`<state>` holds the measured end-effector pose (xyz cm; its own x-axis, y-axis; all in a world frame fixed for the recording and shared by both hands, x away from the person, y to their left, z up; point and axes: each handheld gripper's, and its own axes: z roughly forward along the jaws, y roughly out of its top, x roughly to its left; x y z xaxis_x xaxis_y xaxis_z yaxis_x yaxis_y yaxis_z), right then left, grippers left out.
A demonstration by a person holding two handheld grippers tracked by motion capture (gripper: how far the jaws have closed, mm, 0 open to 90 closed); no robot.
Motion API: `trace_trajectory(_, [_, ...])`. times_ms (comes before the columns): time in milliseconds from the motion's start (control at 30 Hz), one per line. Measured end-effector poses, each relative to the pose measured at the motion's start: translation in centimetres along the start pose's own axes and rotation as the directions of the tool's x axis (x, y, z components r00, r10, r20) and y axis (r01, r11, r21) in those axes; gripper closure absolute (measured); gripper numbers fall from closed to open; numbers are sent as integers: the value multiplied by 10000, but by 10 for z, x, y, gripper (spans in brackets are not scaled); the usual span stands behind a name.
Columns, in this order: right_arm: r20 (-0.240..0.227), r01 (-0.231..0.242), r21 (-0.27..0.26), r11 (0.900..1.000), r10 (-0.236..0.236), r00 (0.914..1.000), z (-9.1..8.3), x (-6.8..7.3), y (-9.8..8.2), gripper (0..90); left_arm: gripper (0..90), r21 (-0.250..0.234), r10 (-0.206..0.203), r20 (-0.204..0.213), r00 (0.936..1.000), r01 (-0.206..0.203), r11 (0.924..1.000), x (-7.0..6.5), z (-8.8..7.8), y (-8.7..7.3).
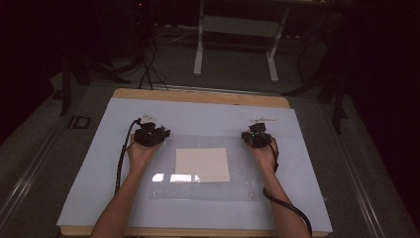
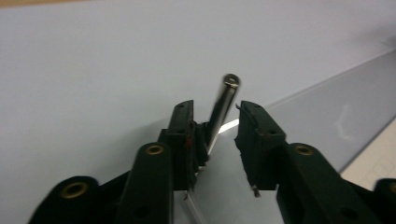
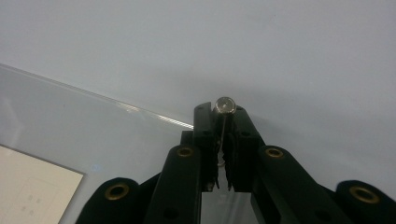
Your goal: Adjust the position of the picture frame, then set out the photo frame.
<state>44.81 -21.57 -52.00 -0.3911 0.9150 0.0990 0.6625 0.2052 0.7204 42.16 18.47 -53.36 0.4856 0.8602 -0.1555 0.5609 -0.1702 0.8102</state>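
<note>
A clear acrylic plate (image 1: 163, 184) lies on the pale mat (image 1: 208, 115), with a cream paper sheet (image 1: 202, 164) at its middle. My left gripper (image 1: 152, 134) sits at the plate's far left corner. In the left gripper view it (image 2: 217, 109) is open, and a slim metal pin (image 2: 228, 86) stands tilted between the jaws, close against the left one, beside the plate's edge (image 2: 317, 107). My right gripper (image 1: 256, 136) is at the far right corner. In its own view it (image 3: 223, 113) is shut on a round-headed metal pin (image 3: 224, 105).
The mat covers a wooden table whose far edge (image 1: 198, 95) shows. Beyond it on the dark floor stand a white desk frame (image 1: 235, 29) and loose cables (image 1: 148, 69). Each gripper's cable trails back along the forearm.
</note>
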Motion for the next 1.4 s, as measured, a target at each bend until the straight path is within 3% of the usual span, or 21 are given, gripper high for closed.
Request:
trace_trajectory(233, [-66,-44,33,10000,44,10000,0,-1,0,838,623,-693,252,172,9995,-239,9973,0,-15,-3])
trace_trajectory(367, [-124,-79,-34,10000,79,9999,0,-1,-1,836,642,-788,350,-8,9994,-349,9963,0,-17,-5])
trace_trajectory(667, [-361,-65,-180,9998,58,9993,0,-4,-3,831,830,-595,306,-269,9992,-322,9977,1,-13,-8])
trace_trajectory(767, [-395,-18,-181,9998,11,9992,0,-4,-3,832,833,-648,380,-240,9990,-395,9971,1,-13,-8])
trace_trajectory(900, [-409,-13,-188,9998,5,9992,0,-5,-3,831,778,-1103,333,-194,9993,-352,9933,0,-14,-4])
trace_trajectory(1000, [-429,9,-197,9998,-18,9991,0,-5,-3,831,833,-977,349,-180,9992,-365,9945,2,-12,-2])
trace_trajectory(1200, [-604,227,-180,9996,-238,9979,0,-7,-3,830,836,-1061,252,36,9997,-246,9941,4,-12,-3])
trace_trajectory(1267, [-822,553,-311,9980,-577,9949,0,-9,-5,799,835,-1076,200,110,9997,-187,9940,5,-12,-3])
trace_trajectory(1333, [-1283,643,-741,9952,-735,9890,-4,-14,-7,726,836,-1039,240,97,9997,-228,9943,5,-11,-3])
trace_trajectory(1400, [-1438,699,-1281,9893,-883,9857,-11,-19,-8,697,836,-1015,224,142,9996,-208,9946,6,-11,-2])
